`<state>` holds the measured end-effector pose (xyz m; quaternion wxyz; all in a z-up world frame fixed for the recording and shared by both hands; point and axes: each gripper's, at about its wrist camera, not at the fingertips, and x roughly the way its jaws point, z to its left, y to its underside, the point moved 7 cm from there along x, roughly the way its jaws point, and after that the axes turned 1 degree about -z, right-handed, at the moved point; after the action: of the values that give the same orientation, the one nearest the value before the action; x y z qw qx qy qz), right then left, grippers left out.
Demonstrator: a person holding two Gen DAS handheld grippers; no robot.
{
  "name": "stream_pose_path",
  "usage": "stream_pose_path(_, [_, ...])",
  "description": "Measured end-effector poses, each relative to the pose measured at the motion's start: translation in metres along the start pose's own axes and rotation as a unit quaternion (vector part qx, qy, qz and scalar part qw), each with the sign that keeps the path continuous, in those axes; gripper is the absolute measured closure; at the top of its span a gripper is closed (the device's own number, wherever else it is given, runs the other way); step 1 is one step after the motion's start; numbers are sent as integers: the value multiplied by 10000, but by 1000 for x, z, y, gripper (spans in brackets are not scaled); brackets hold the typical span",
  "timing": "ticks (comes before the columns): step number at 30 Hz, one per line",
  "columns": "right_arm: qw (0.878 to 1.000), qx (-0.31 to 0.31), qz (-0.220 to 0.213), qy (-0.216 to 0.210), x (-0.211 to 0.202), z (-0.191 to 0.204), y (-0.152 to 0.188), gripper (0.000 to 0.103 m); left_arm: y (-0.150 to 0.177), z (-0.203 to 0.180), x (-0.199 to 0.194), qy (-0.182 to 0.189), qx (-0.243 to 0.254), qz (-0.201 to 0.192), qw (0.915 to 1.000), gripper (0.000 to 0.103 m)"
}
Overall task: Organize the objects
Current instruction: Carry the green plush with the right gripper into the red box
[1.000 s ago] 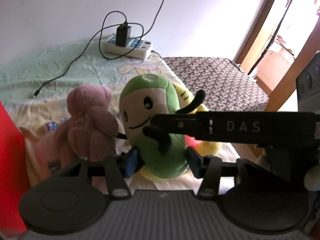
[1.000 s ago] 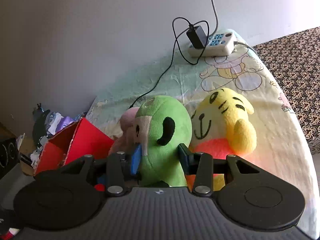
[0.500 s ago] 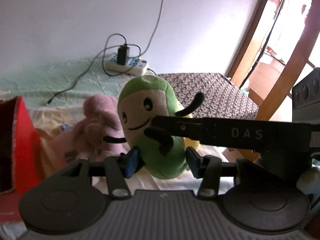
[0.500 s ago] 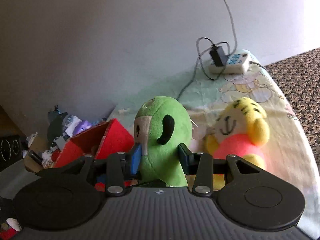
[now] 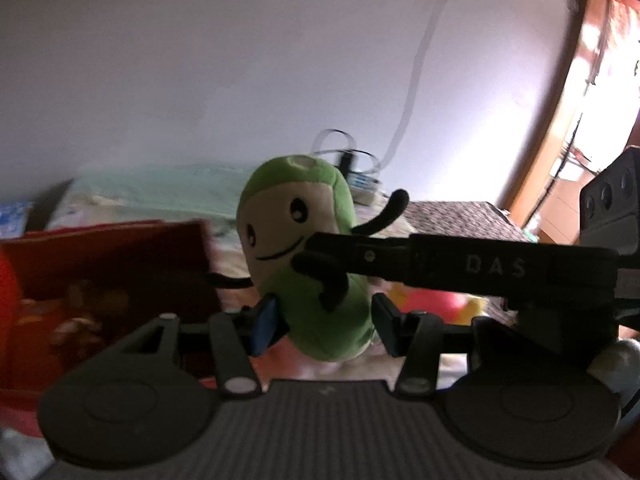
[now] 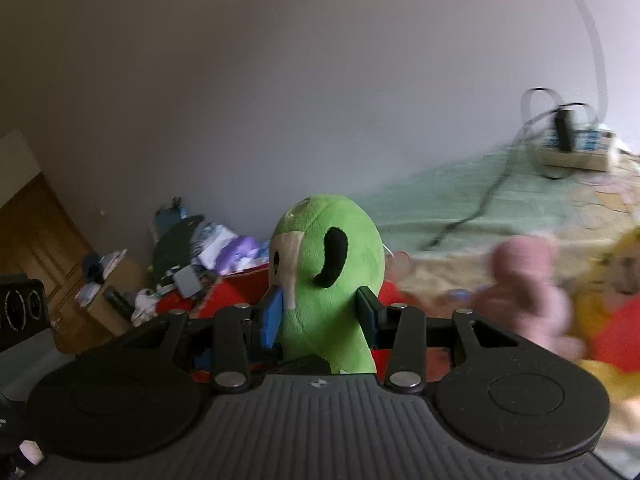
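I clamp the green plush [image 5: 308, 264] between both tongs, left gripper [image 5: 322, 326] and right gripper [image 6: 318, 318], because the soft toy sags; red box [image 5: 108, 276] at nine o'clock.

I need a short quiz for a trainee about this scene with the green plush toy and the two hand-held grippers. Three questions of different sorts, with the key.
1. True or false: both the left hand-held gripper and the right hand-held gripper are closed on the green plush toy.
2. Multiple choice: in the right wrist view, the pink plush toy is (A) between the jaws, (B) lying on the bed sheet, to the right of the green toy, (C) inside the red box.
3. Fill in: in the left wrist view, the red box is to the ____ of the green toy.

Key: 1 true; 2 B; 3 left.
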<state>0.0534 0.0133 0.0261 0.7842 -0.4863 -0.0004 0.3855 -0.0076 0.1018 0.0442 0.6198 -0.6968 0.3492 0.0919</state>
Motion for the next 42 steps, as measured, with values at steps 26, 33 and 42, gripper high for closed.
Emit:
stream_pose_path(26, [9784,1069,1717,-422,209,92,82,59,38,254,-21,-1382,-606,607,9867,51])
stream_pose_path(33, [9755,1008,1912,-419,211,91,87,54,42,258,-13,-1392,-411,676,9871,49])
stream_pose_path(42, [9700,1553,1719,-742,191,76,74,61,44,255,-17,-1629,-149,763,9836,49])
